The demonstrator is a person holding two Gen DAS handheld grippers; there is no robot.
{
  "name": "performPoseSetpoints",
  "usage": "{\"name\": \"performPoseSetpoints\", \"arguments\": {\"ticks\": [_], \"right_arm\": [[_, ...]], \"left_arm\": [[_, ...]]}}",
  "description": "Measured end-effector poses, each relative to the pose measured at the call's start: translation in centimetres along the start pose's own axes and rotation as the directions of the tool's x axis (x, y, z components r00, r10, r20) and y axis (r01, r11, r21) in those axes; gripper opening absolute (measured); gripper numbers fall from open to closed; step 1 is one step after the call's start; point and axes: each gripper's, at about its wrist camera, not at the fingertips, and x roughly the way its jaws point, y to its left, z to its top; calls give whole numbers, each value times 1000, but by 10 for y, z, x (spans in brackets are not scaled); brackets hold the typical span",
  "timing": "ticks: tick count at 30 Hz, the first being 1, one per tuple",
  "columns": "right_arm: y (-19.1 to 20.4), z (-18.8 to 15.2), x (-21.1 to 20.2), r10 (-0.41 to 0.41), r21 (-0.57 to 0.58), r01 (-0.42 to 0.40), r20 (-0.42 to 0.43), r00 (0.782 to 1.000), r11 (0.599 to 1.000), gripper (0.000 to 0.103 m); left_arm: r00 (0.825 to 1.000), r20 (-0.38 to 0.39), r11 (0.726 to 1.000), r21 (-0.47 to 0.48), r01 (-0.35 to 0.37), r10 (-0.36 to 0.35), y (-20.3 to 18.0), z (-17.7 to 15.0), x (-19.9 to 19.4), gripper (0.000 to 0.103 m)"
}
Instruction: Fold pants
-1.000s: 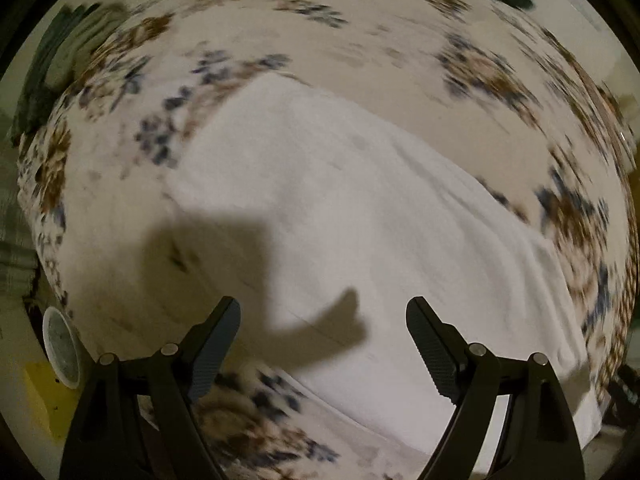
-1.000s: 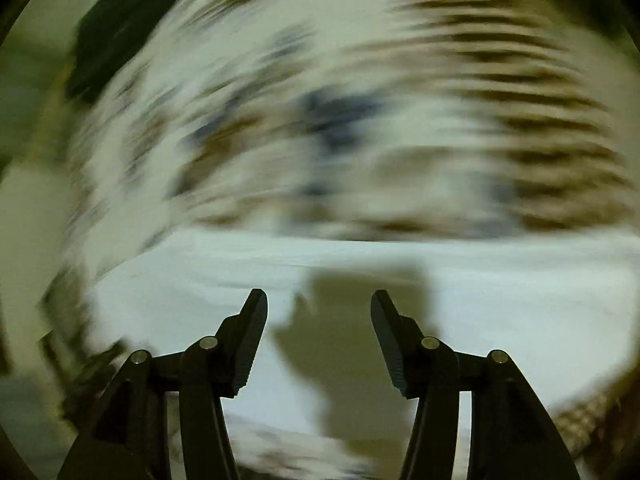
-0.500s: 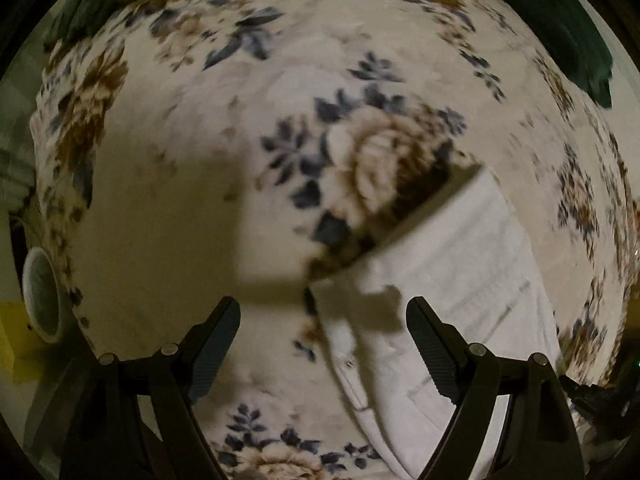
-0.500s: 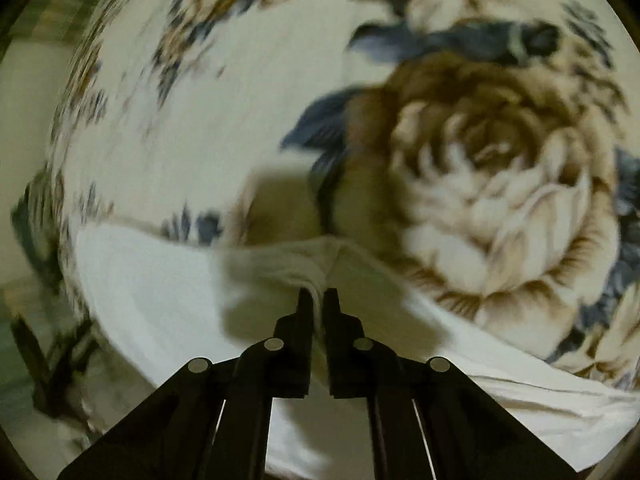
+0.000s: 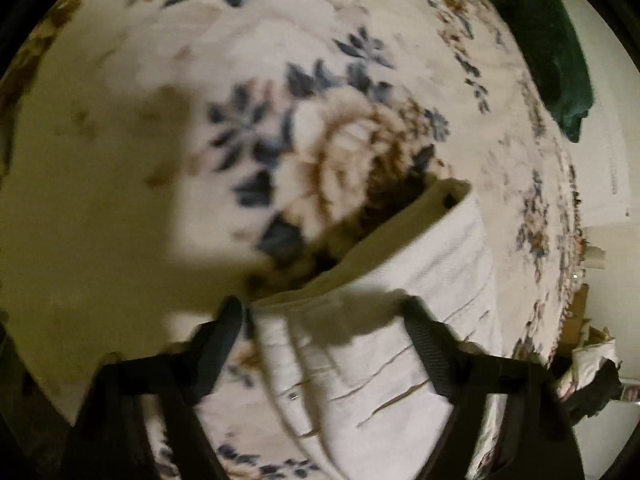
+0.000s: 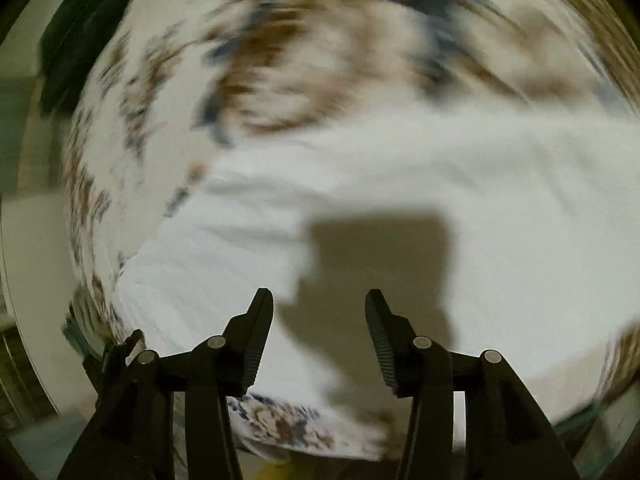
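White pants (image 5: pixel 400 320) lie on a floral-print cloth (image 5: pixel 280 120). In the left wrist view their waistband end, with seams and a button, reaches between the fingers of my left gripper (image 5: pixel 320 340), which is open just above the fabric. In the right wrist view, which is motion-blurred, the pants (image 6: pixel 440 200) spread as a broad white band across the middle. My right gripper (image 6: pixel 314 336) is open and empty above them, its shadow falling on the fabric.
A dark green garment (image 5: pixel 552 40) lies at the far right edge of the floral surface and also shows in the right wrist view (image 6: pixel 80 32) at upper left. Clutter sits past the surface's right edge (image 5: pixel 588 352).
My right gripper, shut on a pinch of the pants half a second ago, has opened and pulled back. My left gripper has moved closer, so the waistband now lies between its fingers.
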Motion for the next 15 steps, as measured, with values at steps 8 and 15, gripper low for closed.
{"name": "performPoseSetpoints", "arguments": {"ticks": [8, 15], "right_arm": [[-105, -80, 10, 13, 296, -4, -30, 999, 955, 51], [-122, -93, 28, 20, 395, -52, 84, 996, 917, 7]], "left_arm": [[997, 80, 995, 100, -15, 7, -8, -12, -25, 16], [998, 64, 993, 118, -14, 7, -12, -9, -39, 15]]}}
